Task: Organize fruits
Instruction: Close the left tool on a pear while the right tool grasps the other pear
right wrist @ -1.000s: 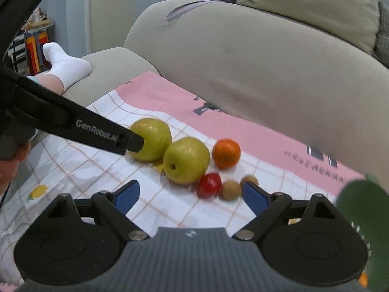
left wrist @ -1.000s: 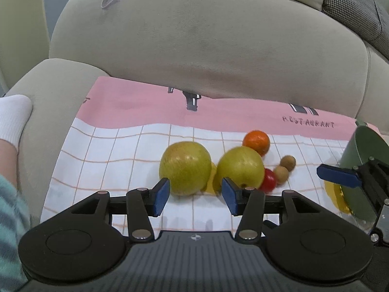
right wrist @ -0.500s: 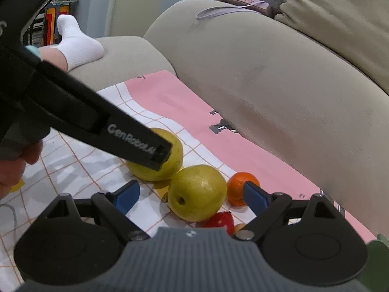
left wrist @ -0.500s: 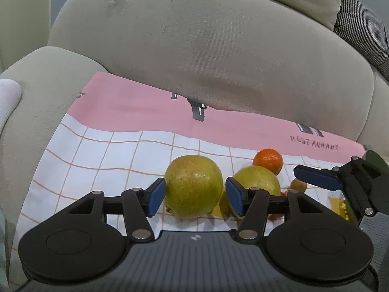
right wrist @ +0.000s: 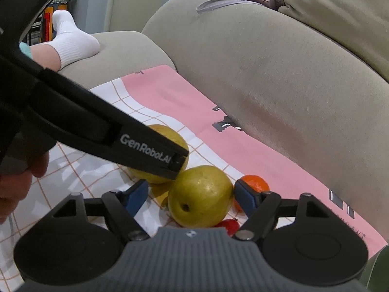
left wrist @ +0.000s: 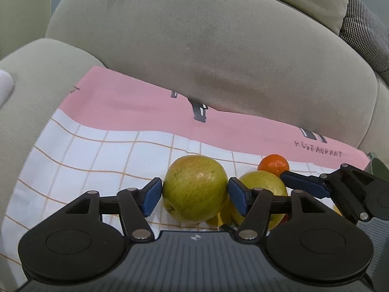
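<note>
Left wrist view: the left claw [left wrist: 194, 196] sits low over a pink-and-white checked cloth [left wrist: 97, 150] spread on a beige sofa [left wrist: 206, 56]. Its jaws have just been opening and now stand apart on either side of a yellow-green pear [left wrist: 195, 191]; the blue pads [left wrist: 152, 196] are just beside the fruit's flanks, and whether they touch it cannot be told. A second pear [left wrist: 261, 182] lies just right of the first, partly behind the right pad. An orange [left wrist: 273, 164] rests behind it, near the cloth's pink band. The right claw [left wrist: 304, 185] reaches in from the right edge. At the far right edge, a sliver of a dark green container [left wrist: 379, 168] shows; its contents are hidden.

Right wrist view: the right claw [right wrist: 192, 196] straddles the second pear [right wrist: 200, 196]. Its jaws have just been closing, yet both pads [right wrist: 244, 196] remain clear of the fruit. The left claw's black finger [right wrist: 109, 136], printed with a brand name, crosses from the left over the first pear [right wrist: 170, 133]. The orange [right wrist: 254, 182] sits behind the right pad, and a small red fruit [right wrist: 228, 225] peeks out below the pear. A white sock [right wrist: 73, 40] rests on the sofa arm [right wrist: 126, 46].
</note>
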`<state>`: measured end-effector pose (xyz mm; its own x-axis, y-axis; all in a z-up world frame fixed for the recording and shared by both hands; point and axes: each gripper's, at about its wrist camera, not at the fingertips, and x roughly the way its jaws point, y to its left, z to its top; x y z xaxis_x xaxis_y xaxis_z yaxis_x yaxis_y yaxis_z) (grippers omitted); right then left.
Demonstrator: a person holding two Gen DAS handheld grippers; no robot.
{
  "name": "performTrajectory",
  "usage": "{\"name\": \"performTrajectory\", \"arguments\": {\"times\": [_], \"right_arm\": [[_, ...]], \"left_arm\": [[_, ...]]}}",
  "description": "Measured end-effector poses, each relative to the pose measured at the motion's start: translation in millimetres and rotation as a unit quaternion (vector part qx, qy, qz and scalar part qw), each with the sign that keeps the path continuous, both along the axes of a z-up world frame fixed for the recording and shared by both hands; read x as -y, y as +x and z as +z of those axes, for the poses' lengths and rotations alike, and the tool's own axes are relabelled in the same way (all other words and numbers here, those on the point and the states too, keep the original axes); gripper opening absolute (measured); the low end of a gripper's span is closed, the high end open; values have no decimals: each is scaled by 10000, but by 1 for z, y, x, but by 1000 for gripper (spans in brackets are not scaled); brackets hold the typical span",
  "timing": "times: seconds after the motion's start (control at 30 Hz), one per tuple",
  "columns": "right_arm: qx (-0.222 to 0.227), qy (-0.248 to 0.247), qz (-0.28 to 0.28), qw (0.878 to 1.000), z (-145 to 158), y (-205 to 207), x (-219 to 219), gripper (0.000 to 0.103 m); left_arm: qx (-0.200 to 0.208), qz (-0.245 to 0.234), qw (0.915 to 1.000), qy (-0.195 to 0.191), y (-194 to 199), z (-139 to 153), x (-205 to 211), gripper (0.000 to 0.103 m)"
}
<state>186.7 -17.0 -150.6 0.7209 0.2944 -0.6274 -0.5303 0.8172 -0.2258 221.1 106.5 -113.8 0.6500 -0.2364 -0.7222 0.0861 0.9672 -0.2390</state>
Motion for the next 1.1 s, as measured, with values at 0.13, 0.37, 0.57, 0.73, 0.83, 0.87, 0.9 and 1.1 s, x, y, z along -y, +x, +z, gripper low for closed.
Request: {"name": "performTrajectory", "arguments": {"times": [0.13, 0.37, 0.57, 0.73, 0.83, 0.87, 0.9, 1.1], "right_arm": [[3, -3, -20, 10000, -2, 2, 1, 75], [-128, 37, -120, 9998, -6, 4, 8, 72], [-182, 28, -199, 9996, -10, 11, 12, 64], [-183, 55, -210, 9996, -12, 13, 15, 61], [-159, 34, -174, 9997, -12, 12, 16, 61], [-156, 23, -162, 9997, -11, 10, 15, 61], [-142, 10, -138, 9998, -11, 9, 16, 61], [7, -119, 63, 9999, -10, 3, 23, 61]], "left_arm": [[45, -32, 10000, -17, 0, -3, 3, 74], [23, 230, 9990, -388, 5, -8, -2, 76], [-11, 366, 9981, -489, 8, -11, -4, 83], [-184, 496, 9956, -770, 10, -16, -10, 81], [-257, 518, 9949, -827, 11, -19, -11, 81], [-290, 508, 9947, -843, 11, -20, -11, 81], [-328, 481, 9947, -845, 12, -21, -11, 79], [-277, 450, 9961, -711, 9, -19, -6, 75]]}}
